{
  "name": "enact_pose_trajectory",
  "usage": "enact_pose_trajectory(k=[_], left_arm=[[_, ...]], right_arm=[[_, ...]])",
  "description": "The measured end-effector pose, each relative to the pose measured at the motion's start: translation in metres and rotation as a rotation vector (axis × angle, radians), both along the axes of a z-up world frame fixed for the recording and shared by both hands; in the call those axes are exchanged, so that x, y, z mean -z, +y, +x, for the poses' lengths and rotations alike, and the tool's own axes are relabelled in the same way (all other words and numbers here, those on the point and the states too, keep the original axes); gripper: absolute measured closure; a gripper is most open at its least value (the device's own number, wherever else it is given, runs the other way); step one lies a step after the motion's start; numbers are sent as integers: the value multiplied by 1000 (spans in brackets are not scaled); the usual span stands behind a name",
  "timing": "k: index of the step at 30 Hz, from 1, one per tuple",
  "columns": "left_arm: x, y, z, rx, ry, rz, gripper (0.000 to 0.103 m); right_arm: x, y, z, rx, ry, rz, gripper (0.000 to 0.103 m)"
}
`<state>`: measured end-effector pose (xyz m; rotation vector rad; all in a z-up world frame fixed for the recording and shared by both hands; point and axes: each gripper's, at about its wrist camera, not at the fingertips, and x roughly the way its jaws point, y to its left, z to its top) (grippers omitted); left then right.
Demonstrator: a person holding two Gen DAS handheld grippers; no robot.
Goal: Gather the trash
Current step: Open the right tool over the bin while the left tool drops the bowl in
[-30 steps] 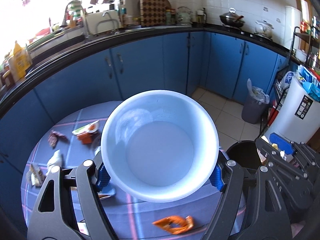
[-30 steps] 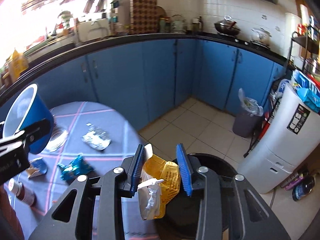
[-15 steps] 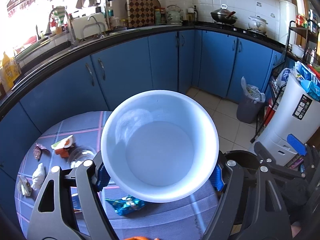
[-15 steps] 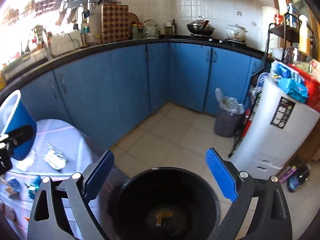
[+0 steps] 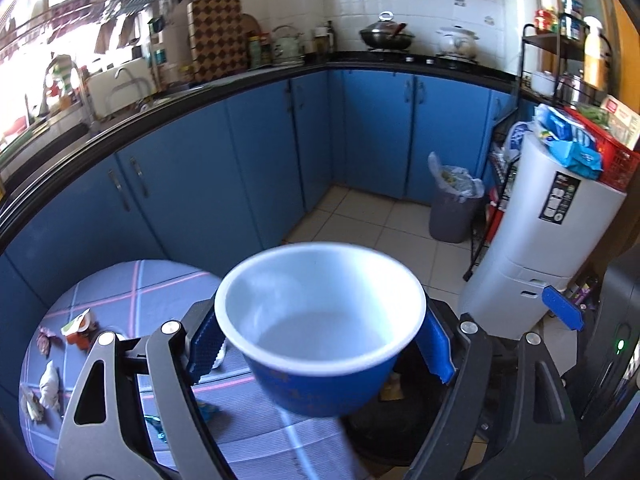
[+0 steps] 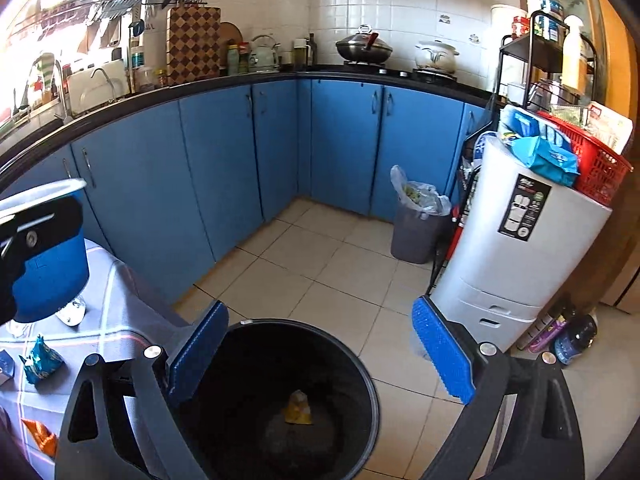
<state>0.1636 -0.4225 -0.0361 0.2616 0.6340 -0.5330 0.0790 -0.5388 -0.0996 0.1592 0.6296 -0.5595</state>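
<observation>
Your left tongs (image 5: 320,354) carry a blue cup (image 5: 320,332) with a white inside between their blue pads; the jaws are opening, and the cup's lower part is blurred, so whether the pads still press its sides is not certain. The cup sits above the edge of the bench (image 5: 120,292) and the near rim of the black bin (image 6: 288,392).

Your right tongs (image 6: 320,354) are spread wide with nothing between the pads. They hang directly over the open mouth of the bin, which stands on the tiled floor (image 6: 320,264) just beside the bench. A yellow wrapper (image 6: 298,408) lies at the bottom of the bin.

On the checked cloth of the bench more trash lies loose: a teal wrapper (image 6: 40,360), an orange wrapper (image 6: 40,438), and, farther left, a white crumpled piece (image 5: 50,384) and a small orange-and-white carton (image 5: 78,328).

Beyond, a grey lined bin (image 6: 416,228) stands by the blue cabinets (image 6: 224,168).
</observation>
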Motion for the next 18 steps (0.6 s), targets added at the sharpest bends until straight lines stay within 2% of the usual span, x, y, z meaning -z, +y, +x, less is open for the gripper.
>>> enact_pose_trajectory(k=[5,7,10,18], left_arm=[[-2,-6,-3,15,-4,-11,16],[-5,-4,-3,17,2,-24,3],[-8,2,0,6,15,-50,3],[-7,34,5,-59,35,-47,3]], right_arm=[[-1,-7,-11,14,-5,21,12],[1,-9,-13,15,-2,34,12],[1,-8,-14,14,1,39,12],[-1,12,-14,-32,3,51,12]])
